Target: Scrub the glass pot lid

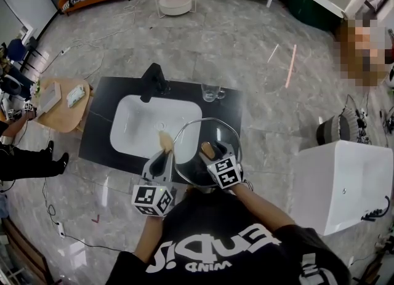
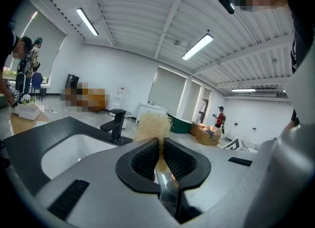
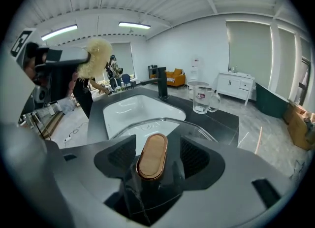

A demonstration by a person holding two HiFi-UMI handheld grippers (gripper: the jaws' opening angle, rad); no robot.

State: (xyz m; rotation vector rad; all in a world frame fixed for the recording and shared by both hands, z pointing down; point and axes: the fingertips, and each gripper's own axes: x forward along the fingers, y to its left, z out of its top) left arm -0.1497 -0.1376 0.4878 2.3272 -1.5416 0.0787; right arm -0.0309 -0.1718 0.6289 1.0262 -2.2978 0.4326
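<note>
The glass pot lid (image 1: 196,137) lies tilted over the right rim of the white sink (image 1: 138,124). Its oval copper-coloured knob (image 3: 152,155) sits between the jaws of my right gripper (image 1: 217,154), with a gap on each side, so that gripper (image 3: 157,149) is open around it. The lid's glass (image 3: 147,126) spreads out beyond the knob. My left gripper (image 1: 165,156) is shut on the thin handle of a scrub brush (image 2: 152,126), whose pale fibrous head (image 1: 165,141) sticks out past the jaws just left of the lid. From the right gripper view, the brush (image 3: 101,54) is raised at upper left.
A black faucet (image 1: 154,80) stands at the back of the black countertop (image 1: 101,124). A glass mug (image 3: 203,99) stands on the counter's far right corner. A white tub (image 1: 345,182) is on the right, a small wooden table (image 1: 61,114) on the left with a person beside it.
</note>
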